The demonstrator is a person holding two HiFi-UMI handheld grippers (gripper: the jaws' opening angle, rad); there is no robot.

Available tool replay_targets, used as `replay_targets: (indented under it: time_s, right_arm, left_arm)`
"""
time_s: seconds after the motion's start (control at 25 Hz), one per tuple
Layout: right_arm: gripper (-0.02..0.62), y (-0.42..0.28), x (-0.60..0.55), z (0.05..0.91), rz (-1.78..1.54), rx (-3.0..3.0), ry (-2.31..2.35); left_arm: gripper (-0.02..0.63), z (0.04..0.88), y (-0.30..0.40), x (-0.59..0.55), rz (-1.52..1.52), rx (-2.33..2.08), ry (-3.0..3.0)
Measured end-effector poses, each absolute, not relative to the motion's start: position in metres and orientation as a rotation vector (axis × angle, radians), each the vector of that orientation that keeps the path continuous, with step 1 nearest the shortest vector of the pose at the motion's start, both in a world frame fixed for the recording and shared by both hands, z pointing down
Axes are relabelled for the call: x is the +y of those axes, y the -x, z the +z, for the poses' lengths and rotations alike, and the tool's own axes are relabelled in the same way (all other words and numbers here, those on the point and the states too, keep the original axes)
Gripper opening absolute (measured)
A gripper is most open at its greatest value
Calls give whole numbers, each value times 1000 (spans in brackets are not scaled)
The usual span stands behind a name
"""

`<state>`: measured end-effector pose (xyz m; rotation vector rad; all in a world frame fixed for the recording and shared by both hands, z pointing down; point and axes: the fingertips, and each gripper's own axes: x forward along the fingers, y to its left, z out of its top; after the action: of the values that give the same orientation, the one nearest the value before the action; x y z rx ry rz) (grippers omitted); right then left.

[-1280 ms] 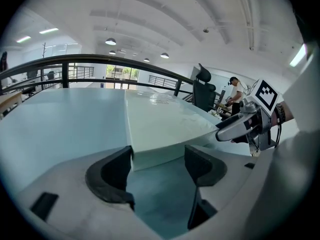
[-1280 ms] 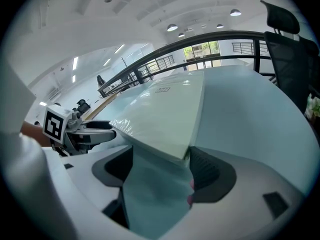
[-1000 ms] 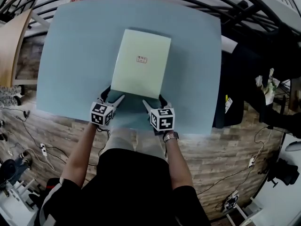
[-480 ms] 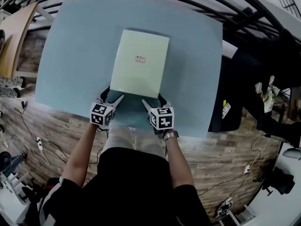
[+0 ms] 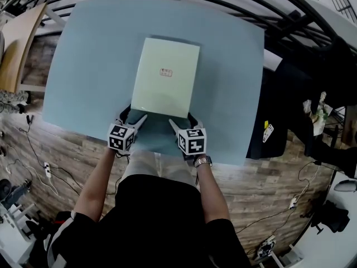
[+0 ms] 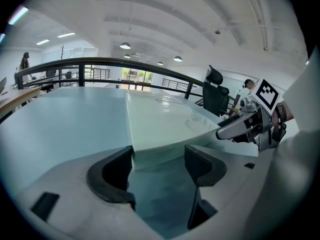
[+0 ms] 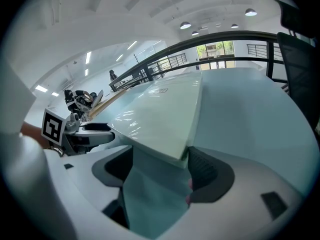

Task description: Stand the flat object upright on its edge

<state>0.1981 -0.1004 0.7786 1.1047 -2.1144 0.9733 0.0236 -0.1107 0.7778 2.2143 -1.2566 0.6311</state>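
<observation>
Pale green flat rectangular box lies on the blue table, its near corners inside the wide-spread left gripper and right gripper

Print on the small label atop the pale flat object is too small to read from the head view. The left gripper and right gripper cover its near corners; whether their jaws touch it cannot be told.

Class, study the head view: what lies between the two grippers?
Only bare blue table, just short of the flat box's near edge, separates the left gripper and right gripper; the head view shows it.
</observation>
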Motion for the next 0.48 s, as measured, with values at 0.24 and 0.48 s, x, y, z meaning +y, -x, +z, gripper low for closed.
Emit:
replay_targets:
  time_s: [0.24, 0.48]
  right_arm:
    - [336, -195, -101, 777, 986, -2120, -1125]
    - [336, -198, -100, 776, 999, -2110, -1158]
  left_arm:
    - [330, 778, -21, -110, 635, -1237, -2222]
    - [328, 778, -24, -108, 631, -1210, -2227]
